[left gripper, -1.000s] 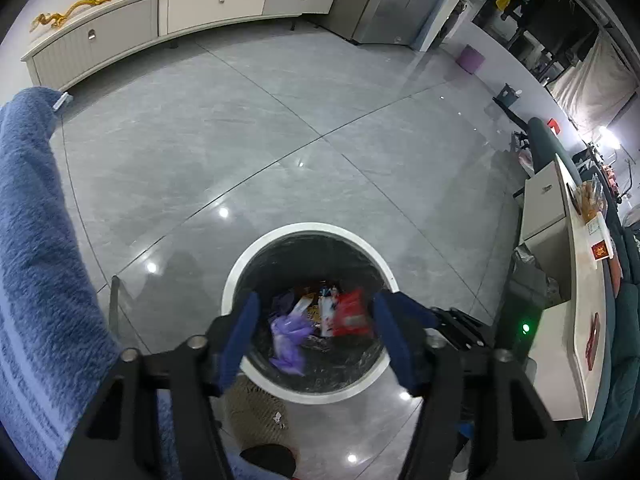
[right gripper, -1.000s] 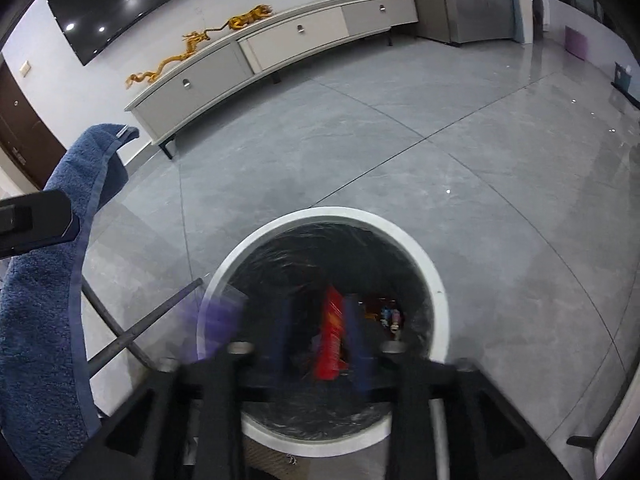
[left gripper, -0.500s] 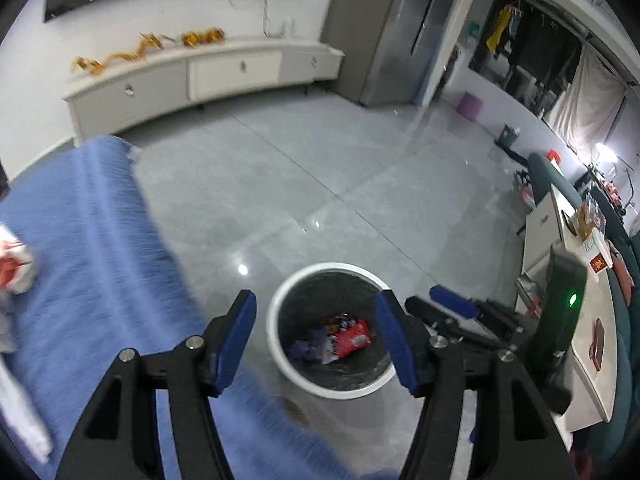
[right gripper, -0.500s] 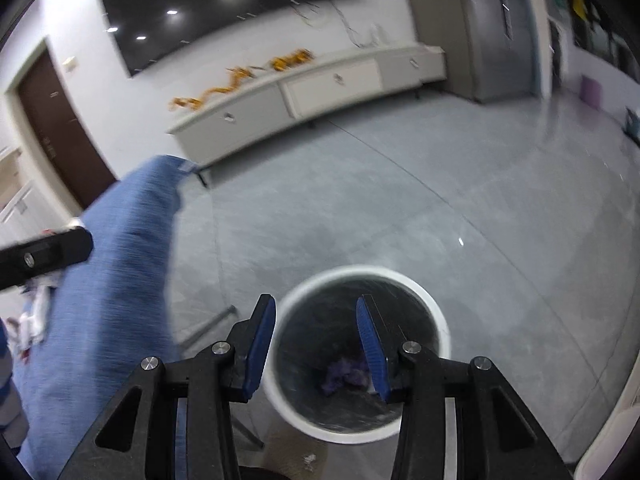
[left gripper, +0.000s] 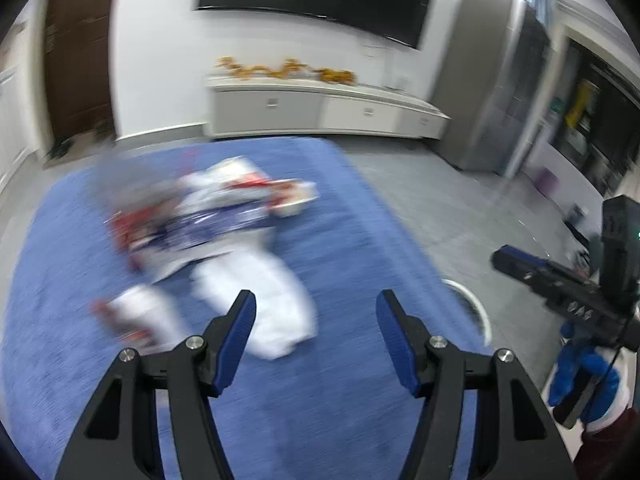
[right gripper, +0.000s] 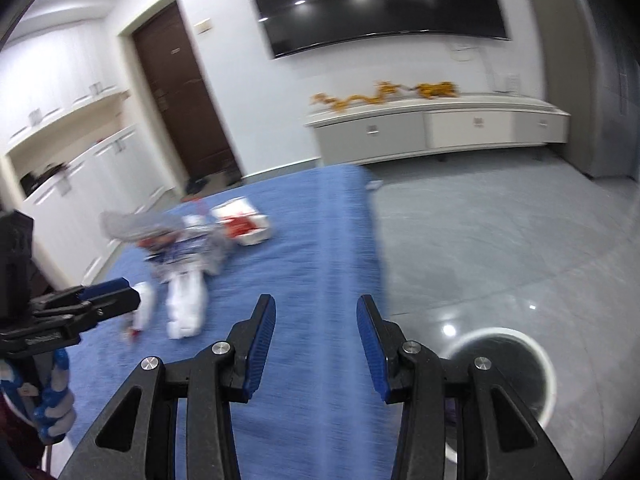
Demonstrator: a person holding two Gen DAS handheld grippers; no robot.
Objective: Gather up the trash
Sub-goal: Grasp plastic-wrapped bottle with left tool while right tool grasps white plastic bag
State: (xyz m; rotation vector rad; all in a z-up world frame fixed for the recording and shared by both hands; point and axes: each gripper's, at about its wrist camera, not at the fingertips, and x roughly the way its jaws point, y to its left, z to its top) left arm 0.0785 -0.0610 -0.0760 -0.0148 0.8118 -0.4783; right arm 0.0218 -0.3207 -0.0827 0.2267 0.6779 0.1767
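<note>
Trash (left gripper: 208,236) lies in a blurred heap of white, red and blue wrappers on the blue cloth (left gripper: 344,248), ahead of my left gripper (left gripper: 316,334), whose jaws stand wide apart with nothing between them. My right gripper (right gripper: 316,344) is also spread and empty, above the cloth's edge. The bin (right gripper: 545,364) sits on the grey floor (right gripper: 500,240) just to its right, a cabinet (right gripper: 436,128) against the far wall.
</note>
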